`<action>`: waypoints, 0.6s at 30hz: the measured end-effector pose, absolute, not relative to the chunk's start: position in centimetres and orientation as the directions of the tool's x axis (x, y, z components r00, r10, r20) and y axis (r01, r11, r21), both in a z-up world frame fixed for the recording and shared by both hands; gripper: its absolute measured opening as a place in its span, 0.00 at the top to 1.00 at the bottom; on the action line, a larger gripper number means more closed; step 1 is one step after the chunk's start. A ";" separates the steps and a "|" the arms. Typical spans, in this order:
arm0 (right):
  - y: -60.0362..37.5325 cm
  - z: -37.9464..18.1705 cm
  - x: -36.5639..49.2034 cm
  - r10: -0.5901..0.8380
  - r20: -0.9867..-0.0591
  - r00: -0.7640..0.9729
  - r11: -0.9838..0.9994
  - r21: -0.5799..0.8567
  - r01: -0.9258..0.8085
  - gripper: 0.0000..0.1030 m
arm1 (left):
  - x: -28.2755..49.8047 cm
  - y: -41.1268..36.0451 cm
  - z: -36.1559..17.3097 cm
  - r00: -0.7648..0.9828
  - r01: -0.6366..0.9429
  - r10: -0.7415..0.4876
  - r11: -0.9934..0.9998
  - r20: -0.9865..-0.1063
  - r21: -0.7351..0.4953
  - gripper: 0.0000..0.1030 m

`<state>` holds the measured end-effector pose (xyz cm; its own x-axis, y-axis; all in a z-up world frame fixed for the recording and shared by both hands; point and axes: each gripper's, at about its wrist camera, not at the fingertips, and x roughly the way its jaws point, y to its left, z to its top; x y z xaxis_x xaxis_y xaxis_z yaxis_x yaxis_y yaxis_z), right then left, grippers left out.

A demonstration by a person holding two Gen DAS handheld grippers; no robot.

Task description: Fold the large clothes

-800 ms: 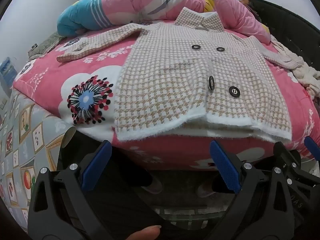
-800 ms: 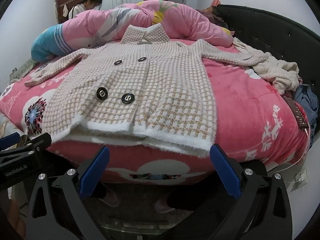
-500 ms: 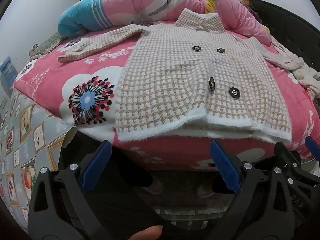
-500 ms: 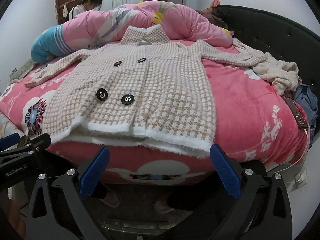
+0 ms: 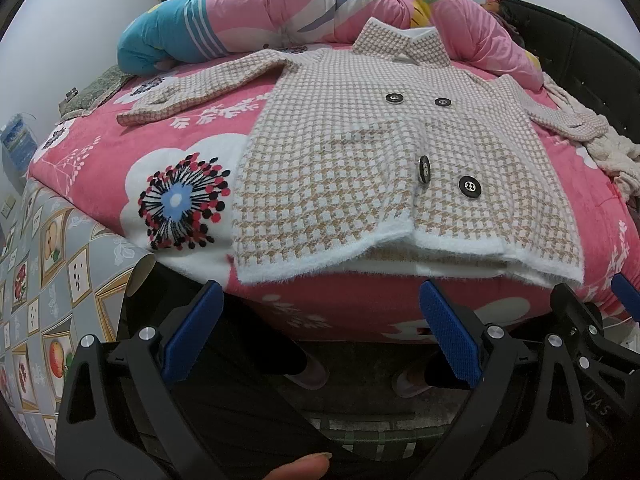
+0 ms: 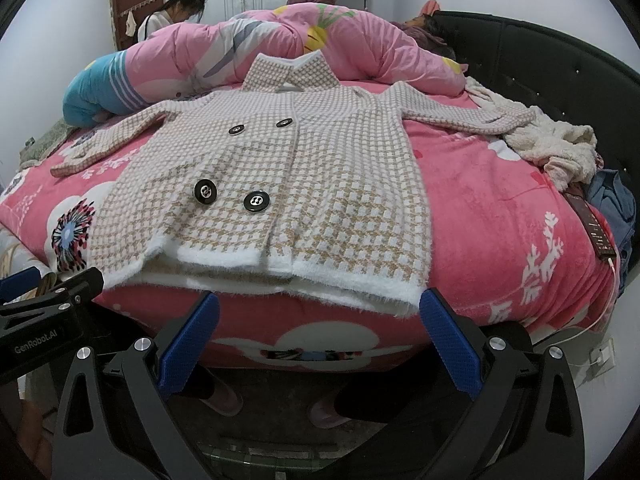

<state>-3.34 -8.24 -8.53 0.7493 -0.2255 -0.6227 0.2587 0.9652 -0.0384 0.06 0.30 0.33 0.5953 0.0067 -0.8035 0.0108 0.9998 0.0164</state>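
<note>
Houndstooth coat (image 6: pixel 288 184) lies flat, front up, on pink bed (image 6: pixel 500 232); both sleeves spread out to sides, collar toward rolled duvet (image 6: pixel 248 52), white hem at near bed edge. No fold made yet: whole task left, sleeves first by my judgement. Left hand-held gripper (image 5: pixel 320 336) jaws wide apart, empty, below hem. Right hand-held gripper (image 6: pixel 320 336) likewise spread, empty, just short of hem.
</note>
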 end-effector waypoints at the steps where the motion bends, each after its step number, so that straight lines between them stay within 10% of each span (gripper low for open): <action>1: -8.2 -8.5 -3.3 -0.226 -0.623 0.749 0.965 -0.039 0.258 0.05 | 0.1 0.3 0.4 0.595 0.011 0.007 1.000 -0.804 0.017 0.08; 18: -8.2 -8.9 -3.4 -0.226 -0.621 0.751 0.965 -0.039 0.259 0.05 | 0.0 0.3 0.3 0.597 0.011 0.007 1.000 -0.802 0.017 0.08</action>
<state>-3.38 -8.22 -8.89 0.7507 -0.2264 -0.6206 0.2587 0.9652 -0.0391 0.04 0.27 0.34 0.5968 0.0074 -0.8024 0.0110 0.9998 0.0174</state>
